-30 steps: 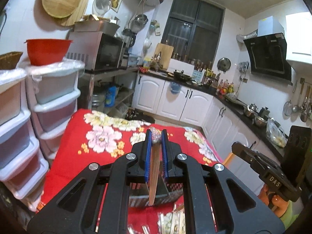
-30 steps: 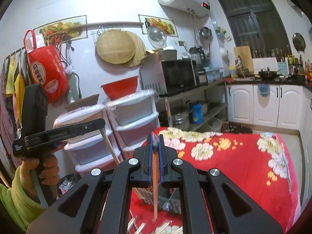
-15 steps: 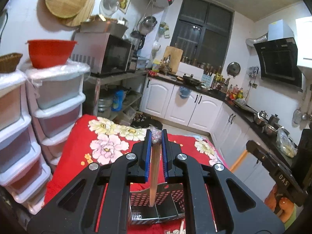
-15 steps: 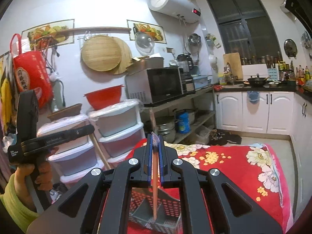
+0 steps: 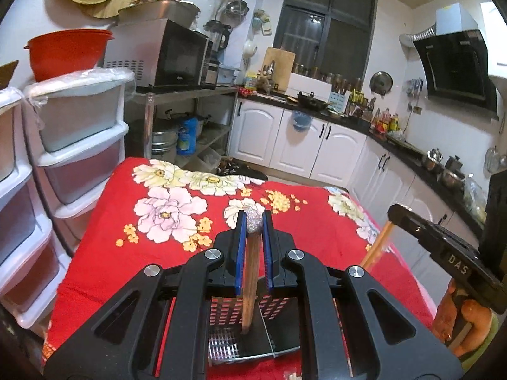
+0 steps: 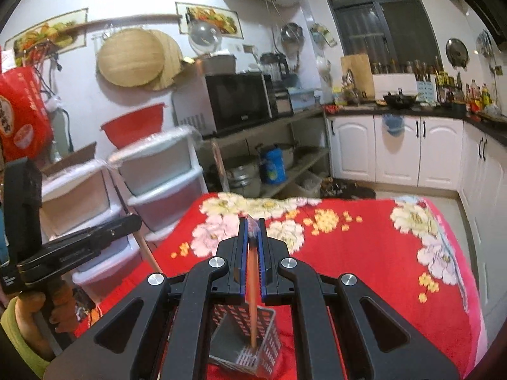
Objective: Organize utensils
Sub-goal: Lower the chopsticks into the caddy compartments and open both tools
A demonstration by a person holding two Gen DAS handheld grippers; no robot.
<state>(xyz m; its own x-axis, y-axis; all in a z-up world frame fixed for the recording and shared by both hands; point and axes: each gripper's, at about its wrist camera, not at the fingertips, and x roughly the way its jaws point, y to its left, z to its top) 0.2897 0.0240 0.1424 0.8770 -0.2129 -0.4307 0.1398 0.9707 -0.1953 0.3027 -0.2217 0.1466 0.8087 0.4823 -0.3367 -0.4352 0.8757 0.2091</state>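
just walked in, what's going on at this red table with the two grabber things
A person holds a gripper in each hand, sorting utensils. The left gripper is shut on a wooden utensil; the right gripper is shut on a thin orange stick. Both hang with their lower ends over a perforated grey holder on the floral tablecloth, not yet released.

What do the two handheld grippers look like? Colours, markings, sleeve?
Left gripper and right gripper: matte black linkage frames with silver pivot bolts and blue fingers. Seen side-on, the right one shows white "DAS" lettering on its black body. A yellow-green sleeve covers the left wrist.
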